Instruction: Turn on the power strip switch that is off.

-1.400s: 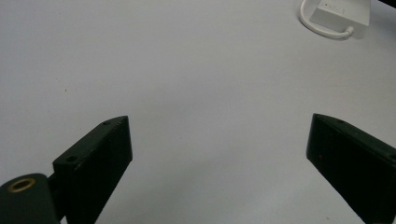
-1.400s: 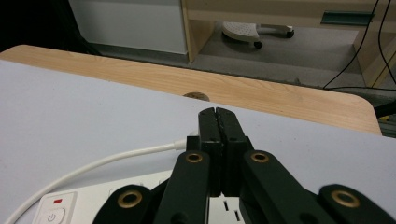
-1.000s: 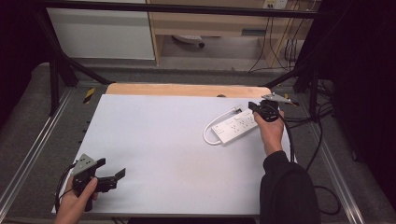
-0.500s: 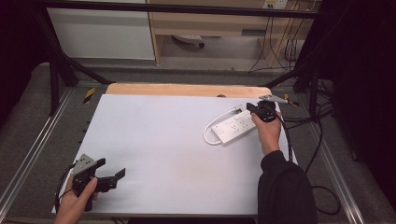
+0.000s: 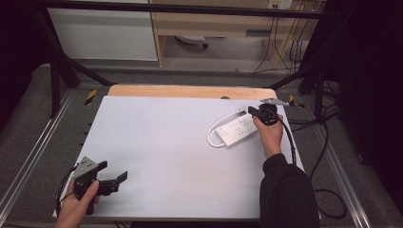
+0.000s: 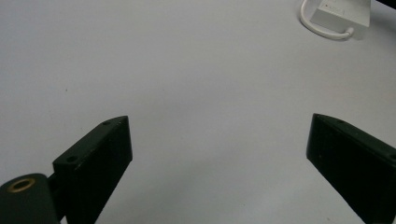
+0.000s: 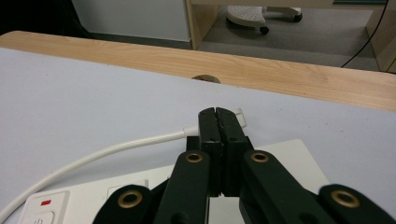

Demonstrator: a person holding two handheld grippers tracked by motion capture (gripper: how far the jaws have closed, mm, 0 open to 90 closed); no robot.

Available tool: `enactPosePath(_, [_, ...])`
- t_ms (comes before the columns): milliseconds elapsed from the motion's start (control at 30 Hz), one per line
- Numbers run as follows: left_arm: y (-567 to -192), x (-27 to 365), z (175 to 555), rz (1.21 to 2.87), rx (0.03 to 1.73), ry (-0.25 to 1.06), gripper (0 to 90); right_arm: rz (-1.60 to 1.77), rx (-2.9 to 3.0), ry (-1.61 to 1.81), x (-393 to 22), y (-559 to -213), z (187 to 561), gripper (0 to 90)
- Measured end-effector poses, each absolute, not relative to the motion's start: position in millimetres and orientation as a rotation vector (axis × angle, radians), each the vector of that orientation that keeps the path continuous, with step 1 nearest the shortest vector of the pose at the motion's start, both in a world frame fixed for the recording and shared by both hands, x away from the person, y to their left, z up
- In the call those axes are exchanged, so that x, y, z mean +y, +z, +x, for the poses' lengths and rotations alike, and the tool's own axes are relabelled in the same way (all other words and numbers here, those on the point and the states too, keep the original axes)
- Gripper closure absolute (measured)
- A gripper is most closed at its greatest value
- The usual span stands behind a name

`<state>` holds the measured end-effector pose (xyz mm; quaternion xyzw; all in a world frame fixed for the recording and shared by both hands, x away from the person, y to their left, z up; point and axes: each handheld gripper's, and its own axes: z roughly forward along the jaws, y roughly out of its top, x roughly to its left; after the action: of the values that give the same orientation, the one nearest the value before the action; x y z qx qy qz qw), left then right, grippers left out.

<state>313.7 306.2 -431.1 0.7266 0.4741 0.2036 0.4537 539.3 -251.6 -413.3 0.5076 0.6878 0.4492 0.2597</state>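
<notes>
Left gripper (image 5: 116, 179) at the near left corner of the counter (image 5: 157, 137), held in a hand (image 5: 78, 204), jaws wide apart with nothing between them, just bare white surface under them in the left gripper view. Power strip (image 5: 236, 131) lies far right on the counter, white, its cord (image 5: 212, 134) looping round its left end. Right gripper (image 5: 253, 112) sits at the strip's far end, held by the right hand (image 5: 270, 134), dark sleeve (image 5: 285, 192) behind. In the right gripper view jaws are pressed together over the strip, at the point where the cord comes off; whether they pinch the plug (image 7: 239, 116) cannot be told. Wood edge (image 5: 190, 91) along the far side.
</notes>
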Motion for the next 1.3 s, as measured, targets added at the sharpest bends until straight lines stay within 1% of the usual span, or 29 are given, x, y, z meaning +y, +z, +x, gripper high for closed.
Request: enactPosePath(1300, [-430.6,306.8,313.5,1.791,1.168,0.504,6.9,1.376,1.944,1.185,-233.2,-439.1,537.0,90.0])
